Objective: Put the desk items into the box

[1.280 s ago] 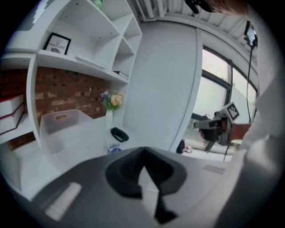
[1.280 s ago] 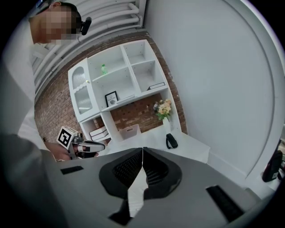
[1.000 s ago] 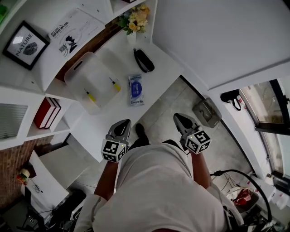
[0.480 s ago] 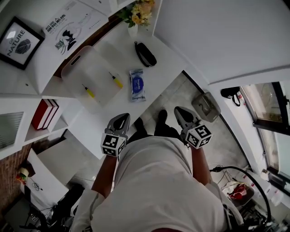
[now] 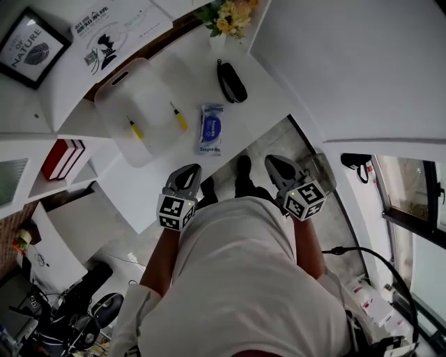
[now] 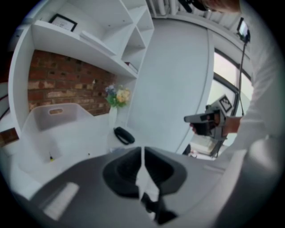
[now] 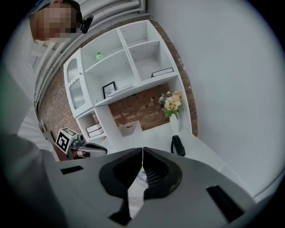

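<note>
I am bringing both grippers in toward the tabletop. Over the last second the left gripper and right gripper have been drawing nearer the box, both sets of jaws staying closed on nothing. I am reading this as the approach, with no pickup begun. The blue packet is lying just beside the box, and the black case is lying farther from the box, near the flower vase. Two yellow-handled tools appear to be sitting inside the box. White shelves are standing behind the box, against a brick wall, and grey floor is showing past the tabletop's edge.
</note>
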